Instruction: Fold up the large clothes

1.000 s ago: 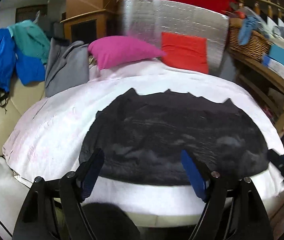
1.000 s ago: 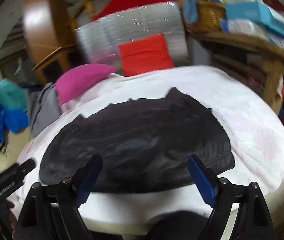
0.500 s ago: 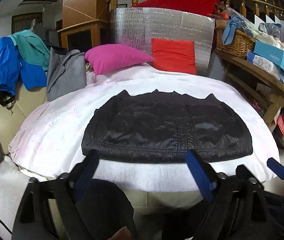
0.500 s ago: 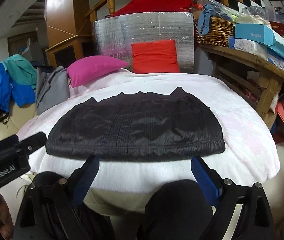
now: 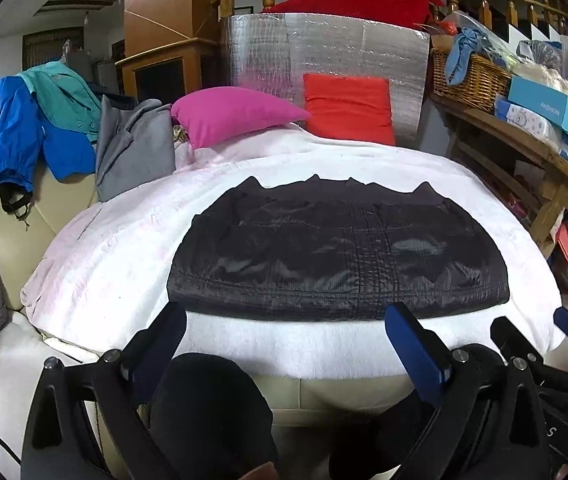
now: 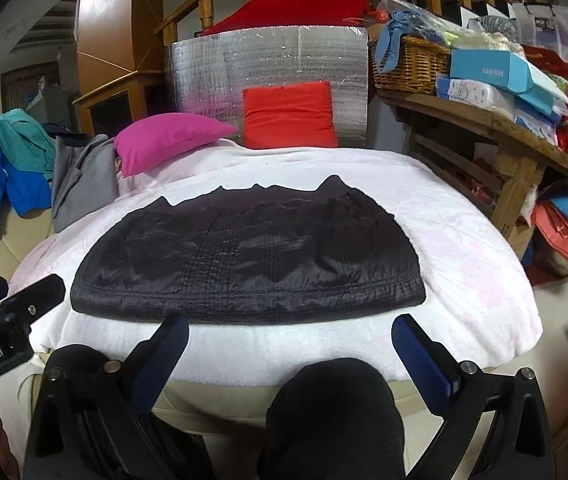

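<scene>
We hold both grippers back from the bed, jaws spread wide and gripping nothing. The left gripper (image 5: 284,344) and right gripper (image 6: 289,346) hover above the near edge of the white blanket (image 5: 124,264). The black quilted garment (image 5: 339,256) lies flat on the blanket just ahead of the jaws, untouched. Beyond it sit a pink pillow (image 6: 172,140) and a red cushion (image 6: 289,116).

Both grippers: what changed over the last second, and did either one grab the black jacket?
Both pulled back toward the near edge of the bed: the left gripper and right gripper now hover off the black jacket, over the white blanket. Neither grabbed anything; both are open. The jacket lies flat, unmoved; pink pillow unchanged.
</scene>
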Demonstrator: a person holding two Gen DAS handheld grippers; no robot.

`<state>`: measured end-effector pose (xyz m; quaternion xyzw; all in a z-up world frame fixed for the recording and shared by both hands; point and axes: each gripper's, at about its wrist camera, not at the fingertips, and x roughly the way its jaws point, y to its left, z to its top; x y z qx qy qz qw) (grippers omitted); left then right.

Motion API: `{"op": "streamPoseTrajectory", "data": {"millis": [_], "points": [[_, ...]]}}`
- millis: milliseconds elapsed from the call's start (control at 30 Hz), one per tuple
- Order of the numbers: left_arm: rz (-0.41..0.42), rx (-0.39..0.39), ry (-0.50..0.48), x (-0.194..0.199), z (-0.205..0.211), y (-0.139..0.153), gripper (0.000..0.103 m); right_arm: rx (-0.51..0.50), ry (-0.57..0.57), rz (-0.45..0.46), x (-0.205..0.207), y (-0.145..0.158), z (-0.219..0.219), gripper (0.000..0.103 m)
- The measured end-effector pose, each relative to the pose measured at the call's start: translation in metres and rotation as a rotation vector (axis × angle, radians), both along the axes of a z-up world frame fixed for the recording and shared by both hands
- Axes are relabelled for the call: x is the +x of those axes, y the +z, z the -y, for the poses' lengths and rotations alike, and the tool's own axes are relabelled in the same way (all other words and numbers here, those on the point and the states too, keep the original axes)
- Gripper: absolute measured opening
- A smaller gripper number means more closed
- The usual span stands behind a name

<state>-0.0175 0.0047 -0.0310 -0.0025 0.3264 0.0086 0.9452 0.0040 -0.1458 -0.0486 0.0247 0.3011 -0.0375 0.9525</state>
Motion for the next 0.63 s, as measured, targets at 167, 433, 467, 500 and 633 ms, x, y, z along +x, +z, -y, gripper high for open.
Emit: {"op": "streamPoseTrajectory", "data": {"millis": [167, 433, 467, 500, 633], "points": [[-0.002, -0.002, -0.004, -0.0001, 0.0007, -0.0004, 0.100, -0.020, -0.001, 0.026, -0.0033, 0.0063, -0.0009, 0.103], [-0.009, -0.024, -0.006, 0.0002, -0.0036, -0.0029, 0.100, -0.042, 0.003, 0.037, -0.0037, 0.0102, -0.0033, 0.103], [-0.002, -0.019, -0.005, -0.0009, -0.0035, -0.0028, 0.100, -0.043, 0.003, 0.037, -0.0038, 0.0101, -0.0032, 0.103], [0.002, -0.016, -0.005, -0.0014, -0.0035, -0.0027, 0.100, -0.043, 0.004, 0.038, -0.0040, 0.0100, -0.0034, 0.103], [0.001, -0.012, -0.018, -0.0019, -0.0015, -0.0038, 0.101, -0.048, 0.006, 0.033, -0.0037, 0.0086, -0.0050, 0.103]]}}
